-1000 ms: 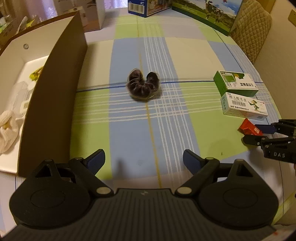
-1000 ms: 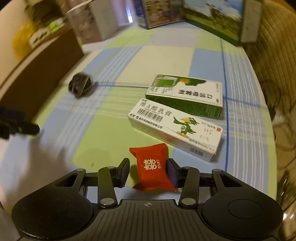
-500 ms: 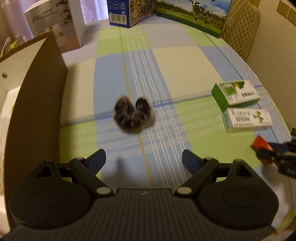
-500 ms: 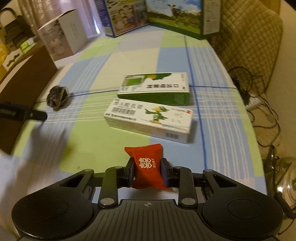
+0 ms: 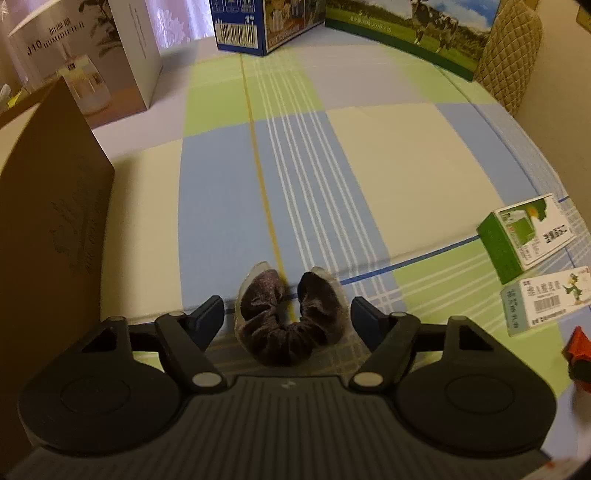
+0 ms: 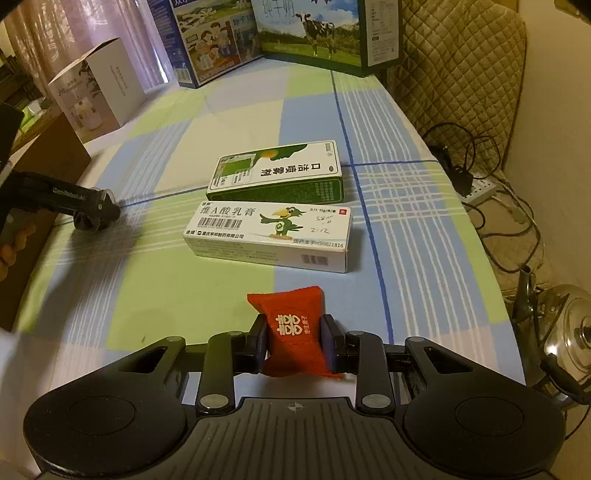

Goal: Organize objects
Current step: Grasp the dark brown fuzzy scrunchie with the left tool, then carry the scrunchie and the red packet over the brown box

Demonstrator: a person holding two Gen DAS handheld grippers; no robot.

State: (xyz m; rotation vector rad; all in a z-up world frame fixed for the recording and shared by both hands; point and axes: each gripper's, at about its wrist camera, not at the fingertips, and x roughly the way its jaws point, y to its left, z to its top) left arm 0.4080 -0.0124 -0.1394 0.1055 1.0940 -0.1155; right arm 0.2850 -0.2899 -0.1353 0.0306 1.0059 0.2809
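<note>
A dark scrunchie in a clear wrapper [image 5: 290, 323] lies on the checked tablecloth between the fingers of my open left gripper [image 5: 288, 315], which stands around it without touching. My right gripper [image 6: 293, 338] is shut on a red candy packet [image 6: 291, 326] and holds it just above the cloth. A green medicine box [image 6: 277, 173] and a white ointment box [image 6: 271, 236] lie just beyond it. Both boxes also show at the right of the left wrist view, the green box [image 5: 524, 236] and the white box [image 5: 546, 299]. The left gripper shows in the right wrist view [image 6: 88, 208].
A brown cardboard box wall [image 5: 48, 229] stands at the left. A white carton [image 5: 88, 55], a blue carton [image 5: 258, 22] and a green milk carton [image 5: 406, 33] stand along the far edge. A quilted chair [image 6: 461, 74], cables and a metal kettle [image 6: 569, 325] lie past the right edge.
My left gripper has moved forward and down until the scrunchie sits between its open fingers. My right gripper has closed on the red packet and lifted it slightly.
</note>
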